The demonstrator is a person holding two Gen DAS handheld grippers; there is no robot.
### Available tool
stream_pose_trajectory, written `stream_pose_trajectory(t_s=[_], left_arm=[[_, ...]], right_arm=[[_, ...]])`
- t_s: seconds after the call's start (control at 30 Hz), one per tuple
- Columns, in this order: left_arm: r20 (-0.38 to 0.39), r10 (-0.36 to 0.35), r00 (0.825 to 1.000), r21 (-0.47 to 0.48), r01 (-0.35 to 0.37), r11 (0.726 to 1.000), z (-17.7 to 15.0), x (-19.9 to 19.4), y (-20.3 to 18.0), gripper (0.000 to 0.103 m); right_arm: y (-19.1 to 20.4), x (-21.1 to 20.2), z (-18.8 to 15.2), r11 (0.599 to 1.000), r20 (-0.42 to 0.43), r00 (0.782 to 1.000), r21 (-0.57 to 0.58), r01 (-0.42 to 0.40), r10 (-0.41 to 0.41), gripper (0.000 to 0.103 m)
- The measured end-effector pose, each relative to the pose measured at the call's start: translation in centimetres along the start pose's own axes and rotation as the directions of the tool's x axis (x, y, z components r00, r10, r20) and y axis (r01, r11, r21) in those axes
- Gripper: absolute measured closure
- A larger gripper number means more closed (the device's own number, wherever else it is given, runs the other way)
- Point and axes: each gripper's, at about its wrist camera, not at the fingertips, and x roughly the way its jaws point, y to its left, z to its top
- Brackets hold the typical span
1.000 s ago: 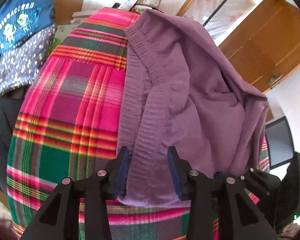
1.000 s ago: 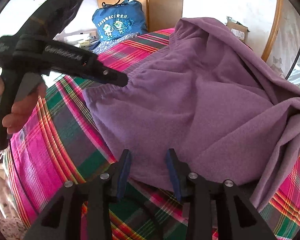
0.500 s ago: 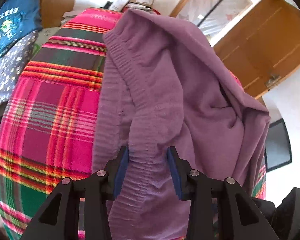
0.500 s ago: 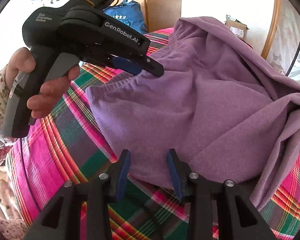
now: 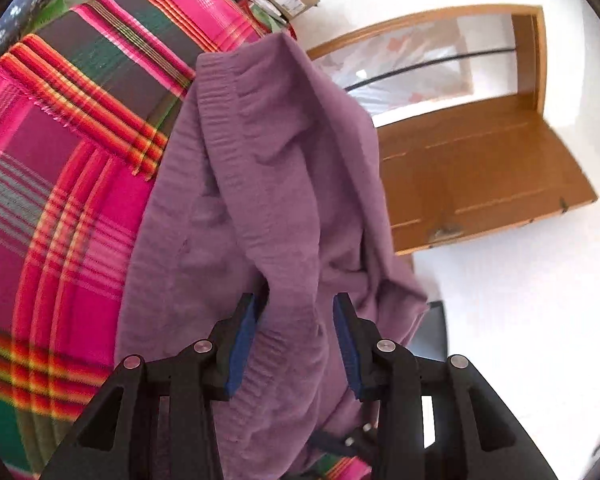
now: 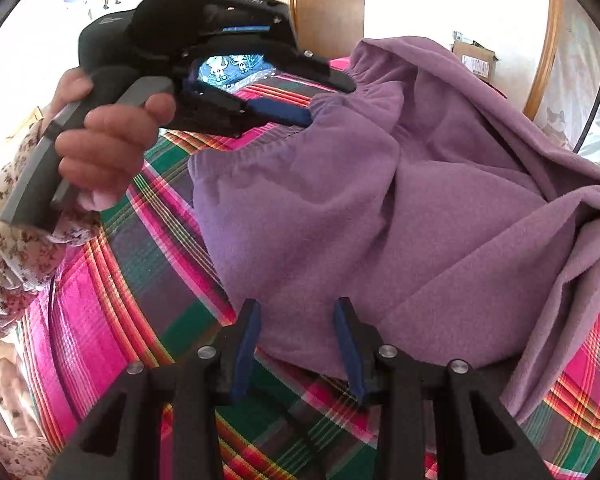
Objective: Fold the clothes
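Bright daylight, blown-out whites, fisheye-bent edges

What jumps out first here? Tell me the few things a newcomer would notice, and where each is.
The purple fleece garment fills the middle, heaped on a loud pink-and-green plaid blanket. At upper left in the right wrist view, a hand holds the left gripper at the garment's gathered waistband. A wooden door stands open behind.
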Motion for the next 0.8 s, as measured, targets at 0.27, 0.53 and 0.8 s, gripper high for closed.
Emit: stream_pose_trajectory(t_s=[0.27,0.53,0.8], left_arm=[[0.002,-0.033,0.999,-0.085,0.033,0.996,0.1,2.6,1.8,0.063],[-0.016,0.007,1.0,-0.153,-0.01,0.988,-1.3,4.7,1.6,0.088],[0.128,0.179,0.975,-0.163,-0.158,0.974,-1.0,0.0,1.7,0.098]], right_arm=[[0.1,-0.4,0.0,1.0,0.005,1.0,0.005,-0.006,0.006,0.064],[0.4,-0.8,0.1,1.0,0.006,1.0,0.009,-0.002,0.002,0.064],[1.8,-0.7,0.1,1.0,0.001,1.0,0.017,0.003,-0.003,0.062]])
